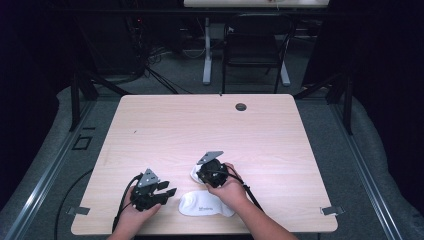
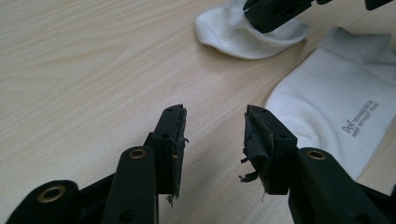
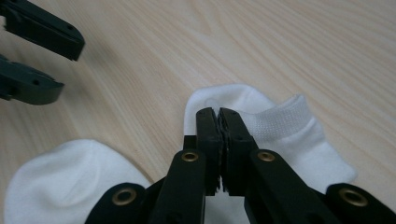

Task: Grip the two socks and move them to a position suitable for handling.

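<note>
High view: two white socks on the wooden table [image 1: 165,125], near the person's edge. Right gripper [image 1: 202,172] down on the farther sock [image 1: 194,173], jaws clenched, pinching its fabric; in right gripper view, pressed together on the sock [image 3: 280,126] just behind the cuff. Nearer sock [image 1: 205,204] flat between both hands, small grey print visible [image 2: 327,102]. Left gripper [image 1: 169,191] just beside this sock, jaws released and apart, grasping nothing, bare table between the worn pads [image 2: 179,135].
</note>
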Available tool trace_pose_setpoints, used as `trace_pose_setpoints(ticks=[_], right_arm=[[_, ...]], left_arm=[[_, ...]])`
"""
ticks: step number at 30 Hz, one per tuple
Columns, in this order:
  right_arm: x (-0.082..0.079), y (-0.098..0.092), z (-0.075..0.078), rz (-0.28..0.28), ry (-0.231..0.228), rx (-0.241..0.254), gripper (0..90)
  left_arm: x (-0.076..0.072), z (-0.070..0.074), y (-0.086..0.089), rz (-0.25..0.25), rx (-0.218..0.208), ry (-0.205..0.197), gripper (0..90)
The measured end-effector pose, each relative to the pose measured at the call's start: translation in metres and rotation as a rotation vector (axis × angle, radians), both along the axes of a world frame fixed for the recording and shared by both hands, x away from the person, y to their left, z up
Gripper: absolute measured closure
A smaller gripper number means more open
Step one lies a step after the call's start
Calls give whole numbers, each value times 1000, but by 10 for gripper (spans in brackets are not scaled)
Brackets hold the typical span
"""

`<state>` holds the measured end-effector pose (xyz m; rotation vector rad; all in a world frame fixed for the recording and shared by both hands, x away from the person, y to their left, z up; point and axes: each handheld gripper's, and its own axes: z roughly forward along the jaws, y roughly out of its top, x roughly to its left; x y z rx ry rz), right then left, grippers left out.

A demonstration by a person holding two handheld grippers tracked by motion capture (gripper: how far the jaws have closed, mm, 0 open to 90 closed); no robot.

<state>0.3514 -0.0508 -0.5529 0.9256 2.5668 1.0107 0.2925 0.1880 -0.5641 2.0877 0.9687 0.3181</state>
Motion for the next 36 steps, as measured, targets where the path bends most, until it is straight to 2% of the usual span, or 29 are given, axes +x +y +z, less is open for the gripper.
trace_pose_setpoints(ticks=[4, 5, 7, 8, 10, 12, 15, 18, 20, 24, 28, 33, 36], right_arm=[[-4, -3, 7, 11, -21, 42, 881], [-5, -5, 9, 16, -24, 34, 881], [-6, -6, 11, 10, -32, 56, 881], [-6, -7, 12, 12, -33, 59, 881], [-5, -11, 13, 12, -41, 62, 881], [-4, -14, 14, 9, -44, 70, 881], [-5, -17, 15, 4, -50, 83, 881], [-5, -19, 15, 3, -54, 90, 881], [-5, -19, 15, 2, -57, 95, 881], [-6, -22, 15, 0, -71, 101, 881], [-7, -29, 17, -8, -77, 101, 881], [-6, -38, 20, -23, -81, 99, 881], [-7, -43, 22, -34, -89, 107, 881]], left_arm=[[4, 0, -5, 4, -10, -1, 587], [6, 1, -7, 1, -16, 3, 587], [10, 2, -10, 5, -26, 2, 588], [14, 4, -13, -3, -34, 8, 589], [22, 6, -18, 1, -40, -4, 595], [32, 7, -25, 5, -67, 7, 608], [45, 4, -35, 17, -81, 25, 624], [54, 0, -46, 18, -58, 19, 628], [58, -2, -52, 22, -59, 29, 628], [62, -8, -62, 12, -16, 23, 635], [62, -11, -64, 9, 6, 39, 695], [61, -15, -68, 5, 49, 41, 793], [59, -15, -70, 1, 55, 30, 852]])
